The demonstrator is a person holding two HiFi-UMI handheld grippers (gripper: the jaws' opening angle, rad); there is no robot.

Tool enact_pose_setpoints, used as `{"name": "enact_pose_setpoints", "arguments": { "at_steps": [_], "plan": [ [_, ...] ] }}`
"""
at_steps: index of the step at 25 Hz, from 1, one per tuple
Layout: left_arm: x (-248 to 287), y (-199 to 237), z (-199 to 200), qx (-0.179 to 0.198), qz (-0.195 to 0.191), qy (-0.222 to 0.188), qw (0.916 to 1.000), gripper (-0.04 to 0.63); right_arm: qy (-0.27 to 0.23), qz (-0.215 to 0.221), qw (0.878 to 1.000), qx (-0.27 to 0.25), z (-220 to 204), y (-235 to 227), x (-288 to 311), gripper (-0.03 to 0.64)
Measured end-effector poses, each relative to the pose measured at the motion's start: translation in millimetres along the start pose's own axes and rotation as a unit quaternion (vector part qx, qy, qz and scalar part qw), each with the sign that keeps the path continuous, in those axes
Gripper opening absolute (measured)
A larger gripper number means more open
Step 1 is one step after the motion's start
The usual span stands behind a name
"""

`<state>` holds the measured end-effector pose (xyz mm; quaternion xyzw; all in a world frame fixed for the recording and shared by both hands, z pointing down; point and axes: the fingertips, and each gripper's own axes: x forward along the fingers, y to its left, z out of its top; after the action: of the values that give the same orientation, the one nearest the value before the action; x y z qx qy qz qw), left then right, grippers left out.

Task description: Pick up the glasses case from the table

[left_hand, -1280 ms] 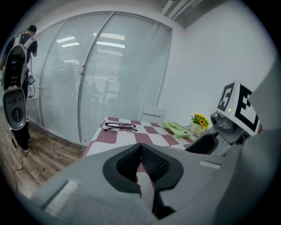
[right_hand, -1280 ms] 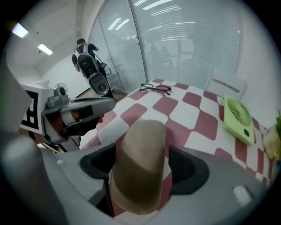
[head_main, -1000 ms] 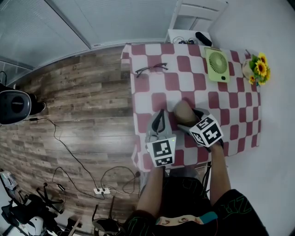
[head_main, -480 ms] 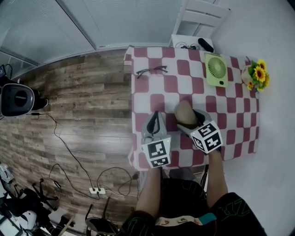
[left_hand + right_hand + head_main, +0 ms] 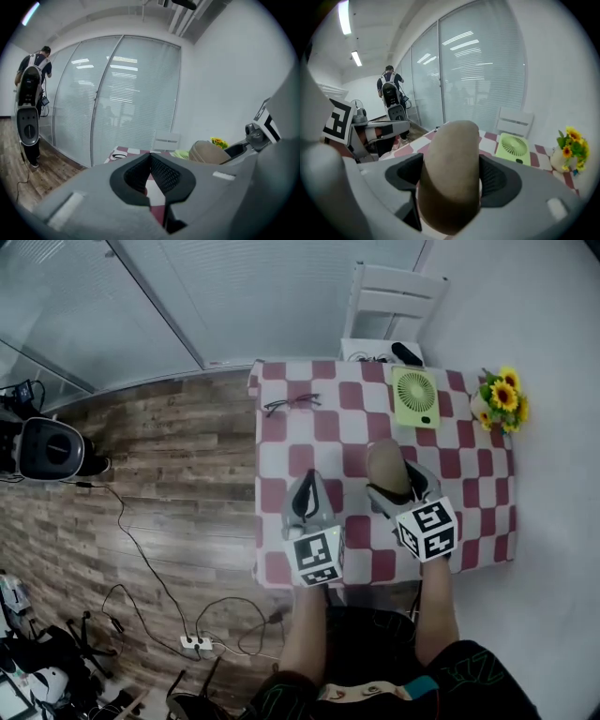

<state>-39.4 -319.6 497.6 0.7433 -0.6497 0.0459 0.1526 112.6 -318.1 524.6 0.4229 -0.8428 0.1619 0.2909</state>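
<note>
The tan glasses case [image 5: 386, 468] is held above the checkered table [image 5: 473, 474], clamped between the jaws of my right gripper [image 5: 398, 486]. In the right gripper view the glasses case [image 5: 451, 176] fills the space between the two dark pads, and my right gripper [image 5: 452, 180] is shut on it. My left gripper [image 5: 307, 495] hovers over the table's left front part, shut with nothing in it. In the left gripper view my left gripper [image 5: 151, 161] has its pads meeting at the tips, and the glasses case [image 5: 206, 153] shows to its right.
A pair of black glasses [image 5: 289, 403] lies at the table's far left. A green fan [image 5: 413, 397] lies flat at the far middle, with sunflowers in a vase [image 5: 500, 401] at the far right. A white chair [image 5: 386, 296] stands behind the table. Cables run over the wood floor [image 5: 141, 549].
The head view has shifted, so the table sits a little lower and more to the left. Both grippers keep their places over the table's near edge, the case still held.
</note>
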Motion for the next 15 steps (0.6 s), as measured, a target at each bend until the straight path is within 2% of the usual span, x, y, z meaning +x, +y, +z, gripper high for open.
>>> {"name": "enact_pose_setpoints", "arguments": {
  "at_steps": [4, 10, 15],
  "plan": [
    [-8, -13, 19, 0.013, 0.003, -0.016, 0.9998, 0.011, -0.043, -0.019, 0.999, 0.012, 10, -17, -22, 0.373],
    [-20, -39, 53, 0.036, -0.007, -0.061, 0.9974, 0.011, -0.109, -0.023, 0.994, 0.014, 35, -33, -52, 0.373],
    [-30, -50, 84, 0.075, 0.000, -0.091, 0.9929, 0.011, -0.165, -0.023, 0.986, 0.014, 59, -43, -76, 0.373]
  ]
}}
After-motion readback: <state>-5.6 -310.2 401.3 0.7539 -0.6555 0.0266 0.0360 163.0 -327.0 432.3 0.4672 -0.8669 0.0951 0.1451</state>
